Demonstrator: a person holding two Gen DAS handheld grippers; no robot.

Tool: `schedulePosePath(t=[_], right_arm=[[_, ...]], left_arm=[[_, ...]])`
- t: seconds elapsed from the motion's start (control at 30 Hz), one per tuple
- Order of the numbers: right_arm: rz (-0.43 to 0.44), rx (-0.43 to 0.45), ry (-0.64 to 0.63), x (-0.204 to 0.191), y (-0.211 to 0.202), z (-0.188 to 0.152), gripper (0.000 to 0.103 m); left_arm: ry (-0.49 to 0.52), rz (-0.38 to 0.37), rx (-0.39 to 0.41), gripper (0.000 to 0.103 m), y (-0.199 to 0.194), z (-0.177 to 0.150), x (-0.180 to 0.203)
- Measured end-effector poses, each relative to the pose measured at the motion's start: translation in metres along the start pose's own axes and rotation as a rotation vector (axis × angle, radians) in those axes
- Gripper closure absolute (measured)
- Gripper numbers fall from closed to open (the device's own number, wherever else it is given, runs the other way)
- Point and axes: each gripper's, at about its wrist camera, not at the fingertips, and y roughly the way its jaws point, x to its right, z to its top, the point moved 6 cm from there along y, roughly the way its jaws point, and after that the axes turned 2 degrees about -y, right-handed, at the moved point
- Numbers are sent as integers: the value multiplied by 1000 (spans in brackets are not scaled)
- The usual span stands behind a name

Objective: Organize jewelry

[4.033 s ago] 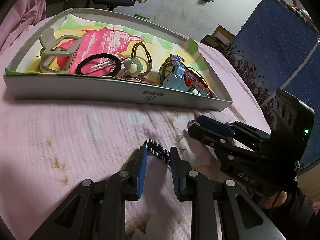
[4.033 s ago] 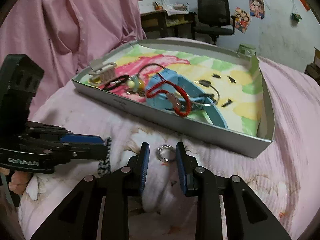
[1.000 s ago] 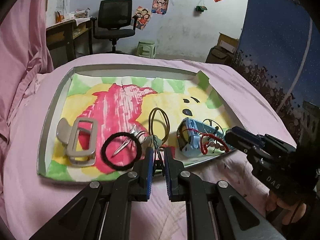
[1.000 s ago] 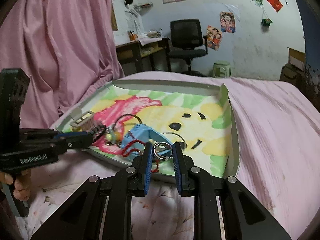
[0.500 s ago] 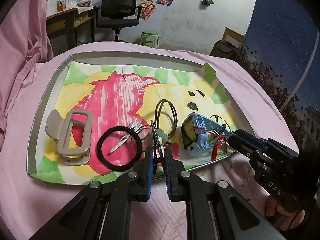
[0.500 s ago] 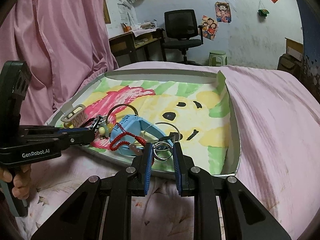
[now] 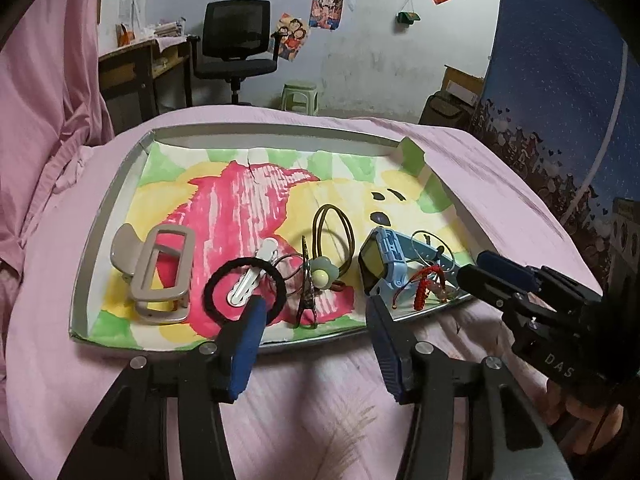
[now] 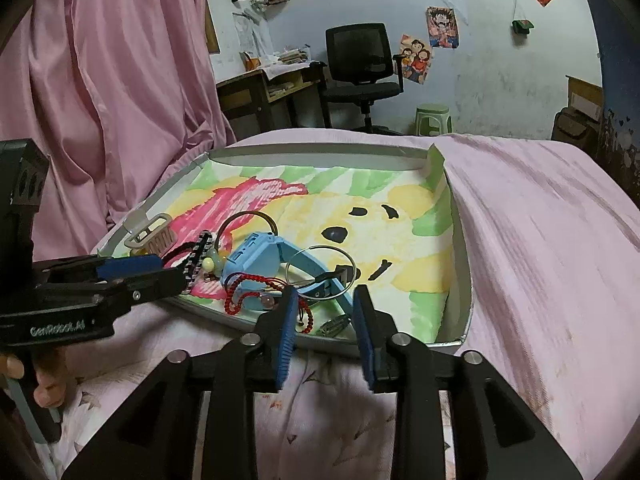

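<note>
Since half a second ago both grippers have spread apart and released. The striped clip [image 7: 306, 285] lies in the tray [image 7: 90, 264] beyond the left gripper [image 7: 314, 312]; the silver ring [image 8: 333, 326] lies just ahead of the right gripper [image 8: 325, 307].

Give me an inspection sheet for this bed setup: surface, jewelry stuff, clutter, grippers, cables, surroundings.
Surface: pink bedspread, stained in front of the tray.
Job's things: tray holds grey claw clip, black hair tie, patterned clip, blue watch, red bracelet, metal ring.
Clutter: nothing seen.
Grippers: left gripper and right gripper both have open, empty jaws at the tray's near edge.
Cables: nothing seen.
Surroundings: pink curtain, office chair, desk, green stool.
</note>
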Motion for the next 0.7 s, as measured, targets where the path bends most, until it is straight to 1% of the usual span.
schedulePosePath(t=[0.03,0.17,0.23,0.27,0.3,0.37,0.4,0.47,0.57,0.63,0.7], right_arm=[[-1,3,0,1,-1,0,70],[-11,31,-3,2,-9,1,70],[-18,52,-2,2,-15,2,65],[-22,68,1,2,-18,2,60],[-26,82,3,3,-22,3,59],[-30,102,8,2,-27,5,56],[-35,115,13,2,-31,6,54],[-41,136,18,3,-37,7,47],[-46,164,23,3,-45,8,38],[-43,180,24,0,-50,8,33],[-51,201,23,-2,-57,7,26]], left_arm=[[-4,1,9,54,-2,0,-1],[-38,8,54,54,-12,-2,-8],[-58,12,85,53,-19,-2,-11],[-67,15,102,50,-23,-2,-13],[-73,19,116,47,-26,-2,-14],[-80,36,156,38,-35,-3,-17],[-82,40,171,36,-39,-3,-17],[-84,56,196,23,-47,-5,-18],[-89,97,239,13,-59,-9,-20],[-92,120,267,9,-67,-12,-21],[-100,137,296,7,-75,-16,-22]])
